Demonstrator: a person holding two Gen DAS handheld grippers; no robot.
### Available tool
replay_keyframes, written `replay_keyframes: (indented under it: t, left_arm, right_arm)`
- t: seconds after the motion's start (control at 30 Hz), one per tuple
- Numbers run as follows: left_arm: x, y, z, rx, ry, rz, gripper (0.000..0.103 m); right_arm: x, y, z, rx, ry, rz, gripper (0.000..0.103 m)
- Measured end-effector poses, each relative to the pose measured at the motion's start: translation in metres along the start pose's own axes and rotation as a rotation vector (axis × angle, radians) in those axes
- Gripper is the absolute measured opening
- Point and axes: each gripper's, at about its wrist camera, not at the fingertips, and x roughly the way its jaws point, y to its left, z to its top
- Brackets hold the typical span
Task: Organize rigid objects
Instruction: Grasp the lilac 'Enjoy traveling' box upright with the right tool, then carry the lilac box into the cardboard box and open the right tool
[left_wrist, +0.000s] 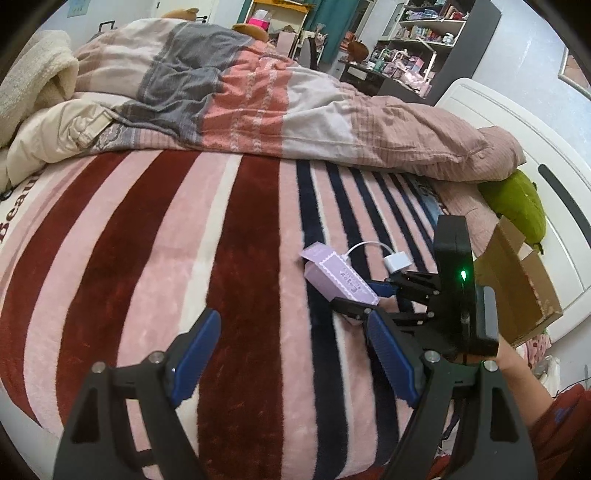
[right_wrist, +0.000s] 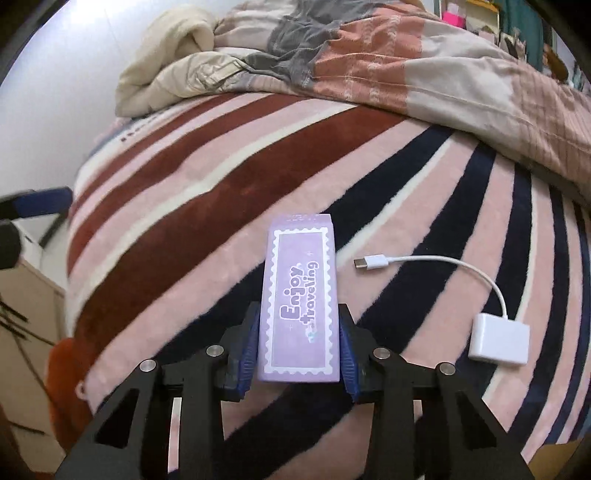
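- The left gripper (left_wrist: 290, 354) is hovering over the bed's striped blanket (left_wrist: 155, 236), its blue-padded jaws standing wide apart with nothing between them, only red and pink stripes showing below.
- In the right wrist view, a blue fingertip of that gripper is poking in at the far left, beyond the bed's left edge.
- The purple box (right_wrist: 301, 306), printed "Enjoy traveling", is sitting lengthwise between the jaws of the right gripper (right_wrist: 300, 356); both blue pads are pressing its long sides near its nearer end, and its far end is sticking out well past the fingertips.
- In the left wrist view the same purple box (left_wrist: 338, 275) is appearing to the right of the left gripper, tilted, with the right gripper (left_wrist: 373, 299) closed on it from the bed's right side.
- Just to the right of the box, a white adapter (right_wrist: 498, 339) with a short cable and USB-C plug is lying on the blanket, apart from the box and from the jaws.
- A rumpled quilt (left_wrist: 280, 107) is lying heaped along the bed's far edge.
- A cardboard box (left_wrist: 517, 288) is standing open at the bed's right edge, behind the right gripper, with a green plush toy (left_wrist: 517, 206) just beyond it.
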Motion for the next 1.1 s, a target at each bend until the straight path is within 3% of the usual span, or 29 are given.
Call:
replay_keyframes:
  t: [0.17, 0.43, 0.53, 0.6, 0.7, 0.93, 1.1]
  left_arm:
    - [-0.007, -0.019, 0.009, 0.019, -0.019, -0.04, 0.08]
    - [-0.02, -0.095, 0.043, 0.112, -0.091, -0.202, 0.079]
    - [-0.017, -0.126, 0.053, 0.166, -0.093, -0.233, 0.076]
    - [-0.012, -0.148, 0.06, 0.2, -0.084, -0.248, 0.063]
    - [-0.005, -0.177, 0.068, 0.233, -0.06, -0.329, 0.05]
    - [0.026, -0.253, 0.076, 0.346, 0.01, -0.394, 0.049]
    - [0.054, -0.295, 0.072, 0.4, 0.081, -0.428, 0.049]
  right_arm:
    - [-0.055, 0.017, -0.002, -0.035, -0.111, 0.036, 0.033]
    - [-0.162, 0.029, -0.011, -0.064, -0.273, 0.101, 0.033]
    - [-0.192, 0.017, -0.019, -0.038, -0.313, 0.104, 0.033]
    - [-0.206, 0.006, -0.024, -0.019, -0.331, 0.099, 0.033]
    - [-0.227, -0.013, -0.037, 0.012, -0.36, 0.074, 0.033]
    - [-0.262, -0.065, -0.071, 0.118, -0.385, 0.006, 0.033]
    - [-0.274, -0.099, -0.096, 0.204, -0.348, -0.033, 0.033]
